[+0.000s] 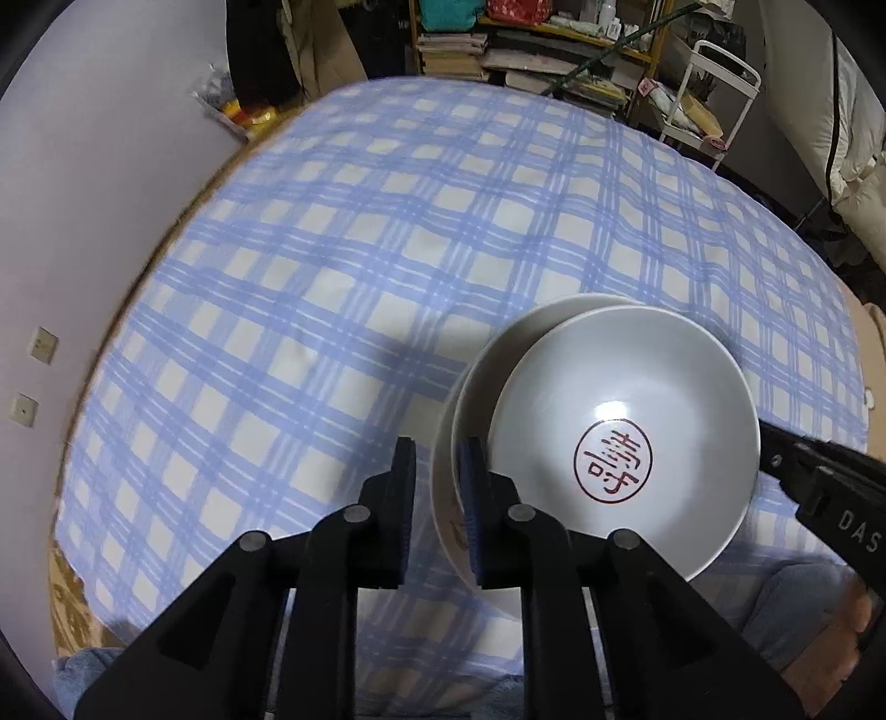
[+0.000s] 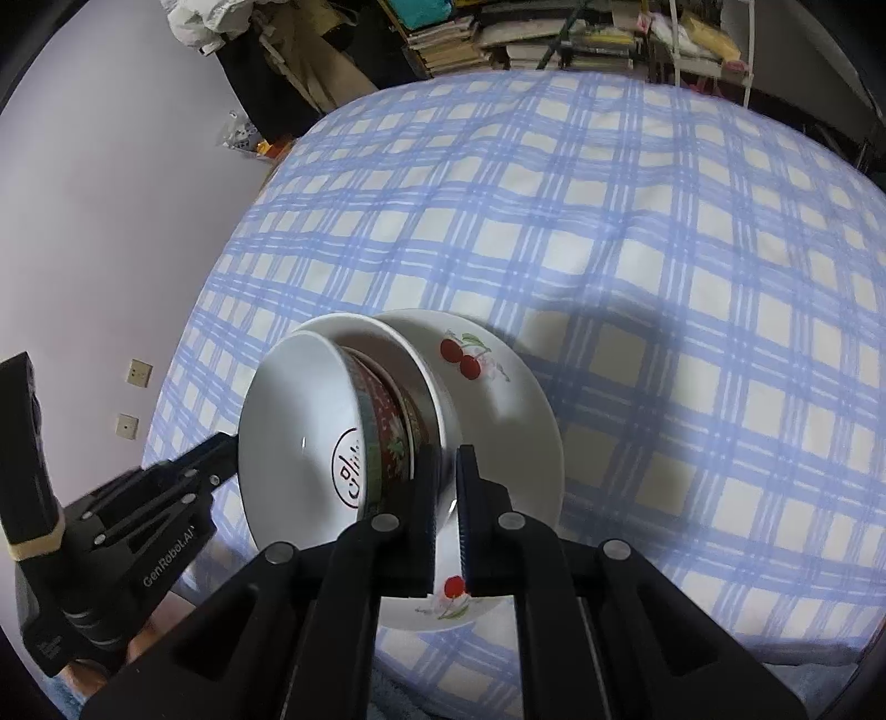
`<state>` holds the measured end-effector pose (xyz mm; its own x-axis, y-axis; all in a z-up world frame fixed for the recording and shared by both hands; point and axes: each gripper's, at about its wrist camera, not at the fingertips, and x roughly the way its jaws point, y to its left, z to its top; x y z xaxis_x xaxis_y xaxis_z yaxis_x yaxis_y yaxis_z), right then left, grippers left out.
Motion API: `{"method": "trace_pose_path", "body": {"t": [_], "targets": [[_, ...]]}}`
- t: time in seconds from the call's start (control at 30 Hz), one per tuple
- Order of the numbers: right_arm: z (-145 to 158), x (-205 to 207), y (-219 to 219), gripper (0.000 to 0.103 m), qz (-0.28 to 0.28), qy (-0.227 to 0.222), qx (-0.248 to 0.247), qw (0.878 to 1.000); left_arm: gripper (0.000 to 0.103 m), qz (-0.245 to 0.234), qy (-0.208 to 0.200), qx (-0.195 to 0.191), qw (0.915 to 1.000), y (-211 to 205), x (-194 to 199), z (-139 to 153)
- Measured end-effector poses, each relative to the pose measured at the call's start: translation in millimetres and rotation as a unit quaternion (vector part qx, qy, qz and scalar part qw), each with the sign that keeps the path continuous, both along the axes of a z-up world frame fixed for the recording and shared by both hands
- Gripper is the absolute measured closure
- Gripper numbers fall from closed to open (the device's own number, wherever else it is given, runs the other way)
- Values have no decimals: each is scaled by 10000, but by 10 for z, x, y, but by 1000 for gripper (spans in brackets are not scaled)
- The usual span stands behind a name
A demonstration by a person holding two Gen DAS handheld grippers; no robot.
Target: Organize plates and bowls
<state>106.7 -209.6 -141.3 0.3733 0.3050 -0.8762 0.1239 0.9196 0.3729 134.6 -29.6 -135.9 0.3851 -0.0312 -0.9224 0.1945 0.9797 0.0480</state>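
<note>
A white plate with cherry prints lies on the checked tablecloth. A plain white bowl sits on the plate. A white bowl with a red seal mark inside and a red patterned outside is tilted into it. My left gripper is nearly shut around the outer bowl's rim. My right gripper is nearly shut on the outer white bowl's near rim. Each gripper shows in the other's view, the right one and the left one.
The round table is covered by the blue and white checked cloth. Behind it stand shelves with stacked books and a white cart. A lilac wall with two sockets is on the left.
</note>
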Motion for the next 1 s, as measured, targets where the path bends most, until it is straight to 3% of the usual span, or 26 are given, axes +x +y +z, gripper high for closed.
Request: {"method": "trace_pose_path", "body": {"t": [0.3, 0.33, 0.43, 0.57, 0.7, 0.83, 0.93, 1.0], "targets": [[264, -195, -58, 91, -36, -446, -173, 9988, 84, -111, -488, 334, 9982, -38, -238, 232], [311, -233, -57, 89, -31, -541, -273, 9982, 83, -129, -582, 380, 9975, -30, -282, 281], [438, -332, -49, 64, -22, -806, -503, 9955, 82, -204, -813, 465, 9954, -7, -392, 416], [630, -483, 17, 55, 60, -1182, -875, 9891, 75, -218, -1172, 476, 9917, 36, -531, 636], [813, -642, 57, 46, 118, -1586, -940, 9828, 70, -332, -1519, 515, 9865, 67, -721, 844], [993, -820, 110, 36, 143, -1973, -1126, 9738, 50, -357, -2007, 559, 9774, 112, -947, 1049], [1098, -942, 142, 26, 92, -2233, -1271, 9664, 41, -324, -2422, 659, 9674, 142, -1102, 1167], [1166, -1040, 151, 24, 30, -2452, -1361, 9599, 36, -250, -2696, 709, 9600, 162, -1185, 1213]]}}
